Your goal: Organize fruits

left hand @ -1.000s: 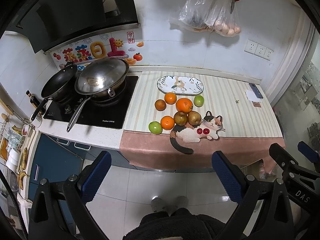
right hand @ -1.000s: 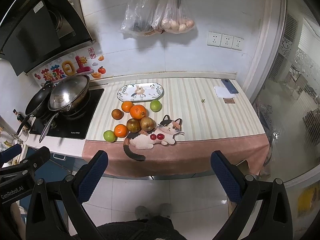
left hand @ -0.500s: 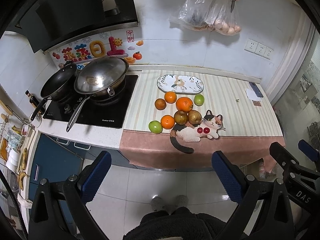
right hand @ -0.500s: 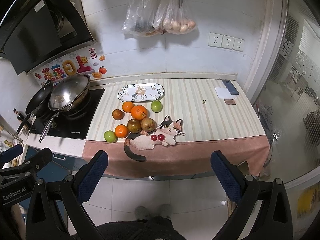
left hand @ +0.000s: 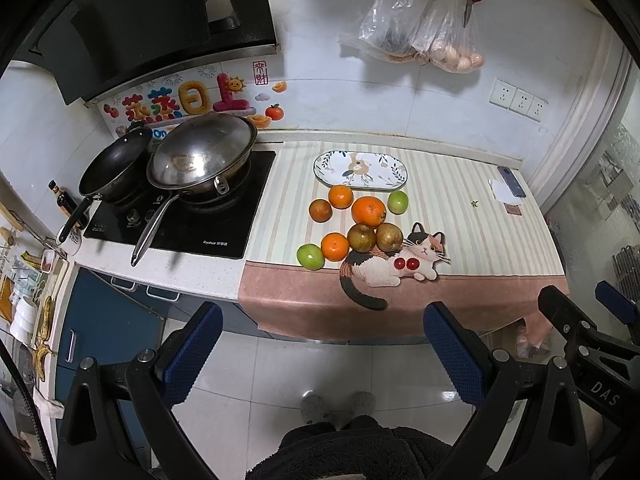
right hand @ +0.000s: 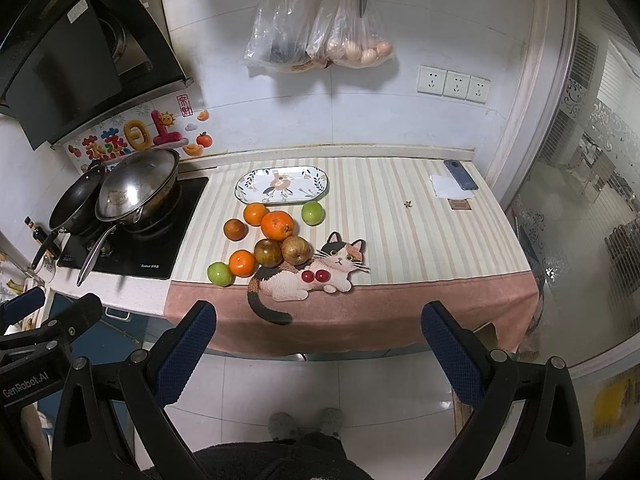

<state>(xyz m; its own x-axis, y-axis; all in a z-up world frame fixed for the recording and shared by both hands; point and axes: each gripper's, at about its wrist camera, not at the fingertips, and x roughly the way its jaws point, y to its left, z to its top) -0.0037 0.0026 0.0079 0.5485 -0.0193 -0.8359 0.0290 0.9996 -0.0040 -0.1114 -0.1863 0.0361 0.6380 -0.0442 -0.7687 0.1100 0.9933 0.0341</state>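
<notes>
Eight round fruits lay clustered on the striped cloth [right hand: 400, 216] covering the counter, just in front of the empty oval patterned ceramic plate [right hand: 282, 185]. The large orange [right hand: 277, 225] sat at the middle of the group, with a smaller orange mandarin [right hand: 255, 214] and a dark brown fruit [right hand: 234, 229] to its left and a green apple [right hand: 313, 213] to its right. Nearer the counter edge, two brownish pears [right hand: 282, 252] touched each other, beside a second mandarin [right hand: 242, 263] and a second green apple [right hand: 219, 273]. The pears rested against the cat-shaped knitted mat [right hand: 308, 278], which carried two small red cherries [right hand: 314, 276].

Both tongs hung well back from the counter, above the tiled floor, holding nothing. The left gripper [left hand: 324, 346], blue-padded, had its jaws spread wide, the fruit lying ahead between them and far off. The right gripper [right hand: 318, 340] was likewise spread wide, with the fruit ahead and slightly to its left. On the stove [left hand: 208, 216] to the left stood a lidded steel wok [left hand: 204, 156] and a black frying pan [left hand: 116, 164].
</notes>
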